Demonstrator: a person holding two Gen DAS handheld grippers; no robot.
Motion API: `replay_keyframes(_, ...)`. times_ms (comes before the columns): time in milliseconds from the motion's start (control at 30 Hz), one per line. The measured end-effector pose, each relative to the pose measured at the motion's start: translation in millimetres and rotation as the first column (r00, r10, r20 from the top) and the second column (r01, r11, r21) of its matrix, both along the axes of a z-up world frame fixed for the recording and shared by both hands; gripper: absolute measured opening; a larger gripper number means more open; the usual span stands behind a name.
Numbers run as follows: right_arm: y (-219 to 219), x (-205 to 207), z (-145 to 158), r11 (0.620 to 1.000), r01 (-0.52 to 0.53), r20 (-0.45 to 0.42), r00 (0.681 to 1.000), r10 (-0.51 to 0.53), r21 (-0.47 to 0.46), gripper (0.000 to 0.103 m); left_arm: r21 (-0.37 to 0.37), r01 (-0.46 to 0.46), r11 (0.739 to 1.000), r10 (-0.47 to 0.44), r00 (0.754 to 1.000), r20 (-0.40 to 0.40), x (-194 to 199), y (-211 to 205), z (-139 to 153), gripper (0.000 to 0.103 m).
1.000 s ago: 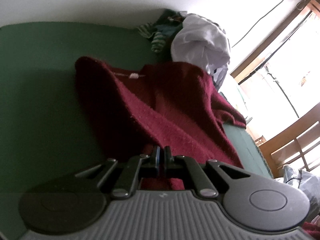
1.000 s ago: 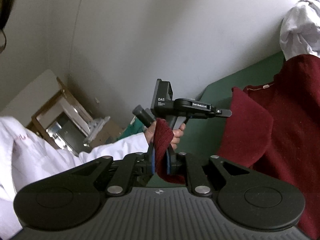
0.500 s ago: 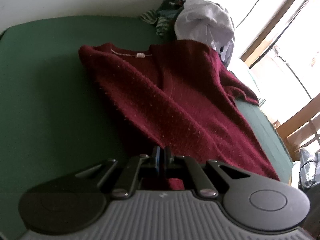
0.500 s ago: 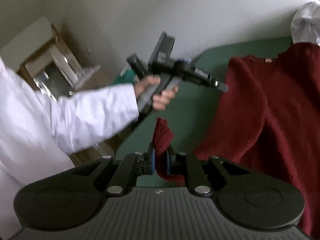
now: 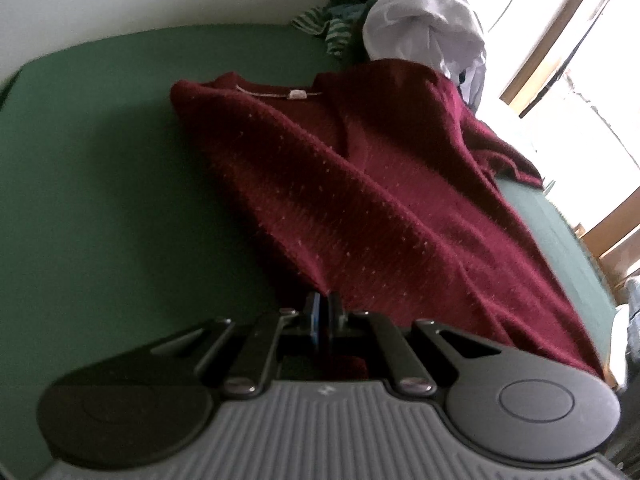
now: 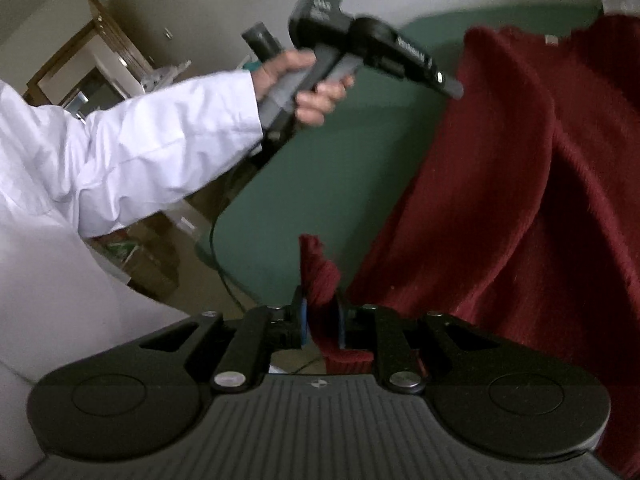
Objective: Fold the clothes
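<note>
A dark red knitted sweater (image 5: 360, 184) lies stretched over the green padded surface (image 5: 100, 200), its neck label toward the far wall. My left gripper (image 5: 323, 308) is shut on the sweater's near edge, and the cloth runs taut away from its jaws. In the right wrist view the same sweater (image 6: 520, 200) fills the right side. My right gripper (image 6: 322, 312) is shut on a bunched corner of it that sticks up between the pads. The left gripper (image 6: 452, 88) shows there too, held in a hand (image 6: 312, 92) at the sweater's left edge.
A heap of white cloth (image 5: 424, 28) and a striped garment (image 5: 332, 28) sit at the far end against the wall. A bright wood-framed window (image 5: 560, 40) is on the right. A white sleeve (image 6: 140, 140), boxes (image 6: 152, 256) and a cable (image 6: 224, 264) lie beyond the green surface's left edge.
The two grippers have drawn apart: the hand with the left gripper rose and moved right, toward the sweater's far side. The sweater went from a folded hump to a flatter, stretched lie.
</note>
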State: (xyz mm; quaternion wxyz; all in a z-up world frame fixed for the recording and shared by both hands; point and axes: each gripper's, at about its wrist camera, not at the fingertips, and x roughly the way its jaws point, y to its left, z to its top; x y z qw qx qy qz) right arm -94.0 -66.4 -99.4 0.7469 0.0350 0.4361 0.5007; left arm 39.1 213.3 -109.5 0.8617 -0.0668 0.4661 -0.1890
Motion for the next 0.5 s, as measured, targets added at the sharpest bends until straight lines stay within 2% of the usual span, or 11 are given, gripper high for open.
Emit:
replay_keyframes(167, -2, 1, -3, 1.000, -0.020, -0.052, 0.998, 0.019, -0.022, 0.017, 0.059, 0.005, 0.998, -0.005, 1.000, 0.007, -1, -7, 1, 0.002)
replay_keyframes(367, -5, 3, -7, 0.998, -0.045, -0.114, 0.993, 0.039, -0.047, 0.017, 0.065, 0.016, 0.998, -0.018, 0.999, 0.033, -1, -11, 7, 0.002)
replay_keyframes(433, -9, 4, -7, 0.998, -0.054, -0.135, 0.989, 0.052, -0.016, 0.017, 0.073, 0.024, 0.997, -0.027, 0.999, 0.036, -2, -12, 7, 0.002)
replay_keyframes(467, -9, 5, -11, 0.998, -0.053, -0.144, 0.988, 0.048, -0.034, 0.017, 0.084, 0.028, 0.996, -0.031, 0.999, 0.029, -1, -13, 5, 0.002)
replay_keyframes(500, -8, 6, -14, 0.997, -0.053, -0.153, 0.987, 0.044, -0.052, 0.023, 0.093, 0.032, 0.995, -0.034, 0.999, 0.020, -1, -13, 3, 0.002)
